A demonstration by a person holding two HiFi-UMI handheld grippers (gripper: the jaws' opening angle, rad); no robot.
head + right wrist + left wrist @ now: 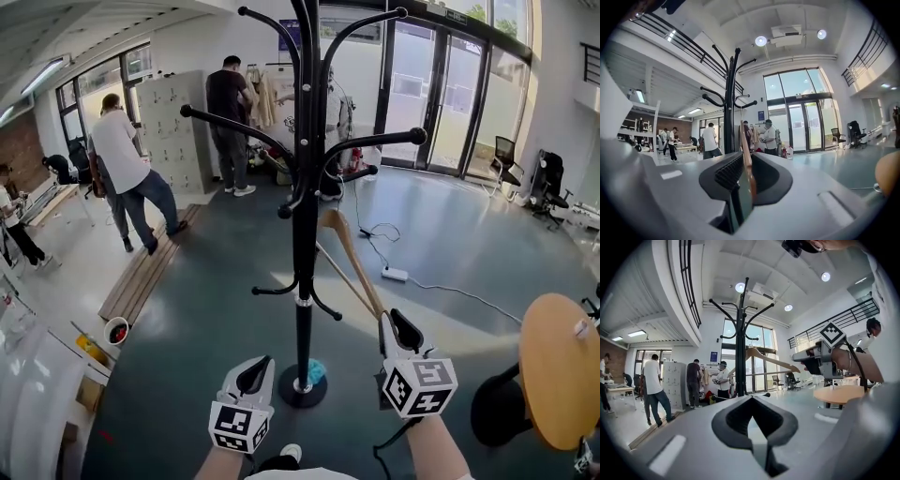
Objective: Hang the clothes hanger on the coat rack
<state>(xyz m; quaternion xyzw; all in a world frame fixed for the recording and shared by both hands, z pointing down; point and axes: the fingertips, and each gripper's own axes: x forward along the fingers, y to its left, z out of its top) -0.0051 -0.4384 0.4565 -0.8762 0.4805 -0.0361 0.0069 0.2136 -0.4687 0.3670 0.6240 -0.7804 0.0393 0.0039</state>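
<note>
A black coat rack point(305, 178) with curved arms stands straight ahead on a round base. A wooden clothes hanger point(349, 255) reaches from my right gripper point(398, 330) up to the pole, its top close beside the rack near a lower arm. The right gripper is shut on the hanger's lower end; the wood point(746, 154) runs up between its jaws. In the left gripper view the hanger point(764, 358) shows beside the rack point(740, 333). My left gripper point(253, 375) sits low, left of the base, shut with nothing in it.
A round wooden table point(561, 366) stands at the right. A power strip point(395, 274) and cable lie on the floor behind the rack. Several people point(127, 173) stand at the back left near a white cabinet point(178, 131). Wooden planks point(141, 272) lie at the left.
</note>
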